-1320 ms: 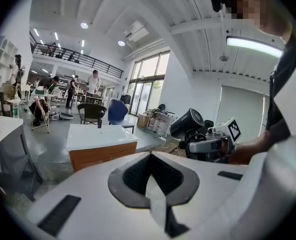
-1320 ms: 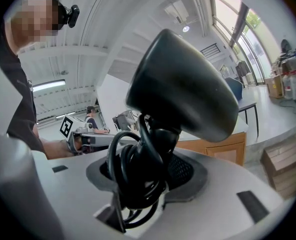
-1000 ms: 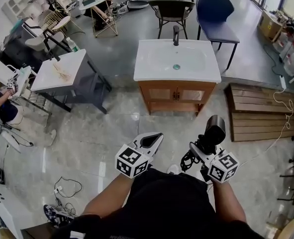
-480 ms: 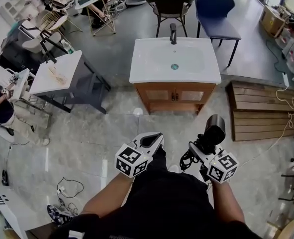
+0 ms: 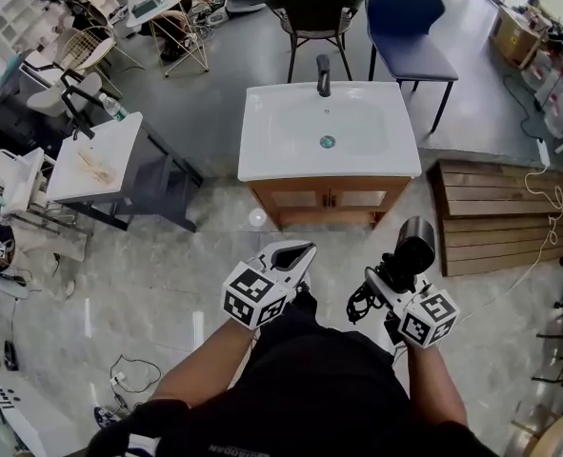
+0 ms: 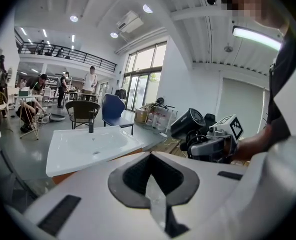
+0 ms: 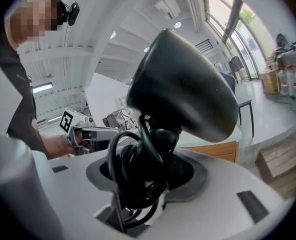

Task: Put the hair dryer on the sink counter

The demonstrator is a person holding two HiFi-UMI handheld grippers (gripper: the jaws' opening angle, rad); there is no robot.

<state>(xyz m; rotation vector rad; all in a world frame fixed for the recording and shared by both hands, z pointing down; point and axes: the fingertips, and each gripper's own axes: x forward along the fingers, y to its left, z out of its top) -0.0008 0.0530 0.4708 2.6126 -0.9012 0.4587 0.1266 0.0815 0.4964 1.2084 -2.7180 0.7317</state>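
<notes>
Clamping hair dryer [image 5: 414, 244], right gripper [image 5: 388, 279] | left gripper [image 5: 295, 253] jaws together (tips touching) | floor [image 5: 214, 246] separates both from sink counter [image 5: 329, 168] edge

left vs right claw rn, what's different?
Load: the left claw is empty; the right claw grips the black hair dryer low on its handle, where the coiled cord sits.
Jaws: the left claw's tips are together; the right claw's jaws stand apart around the dryer's handle.
Shared: both are held in front of the person, short of the sink counter, and each carries a marker cube.
</notes>
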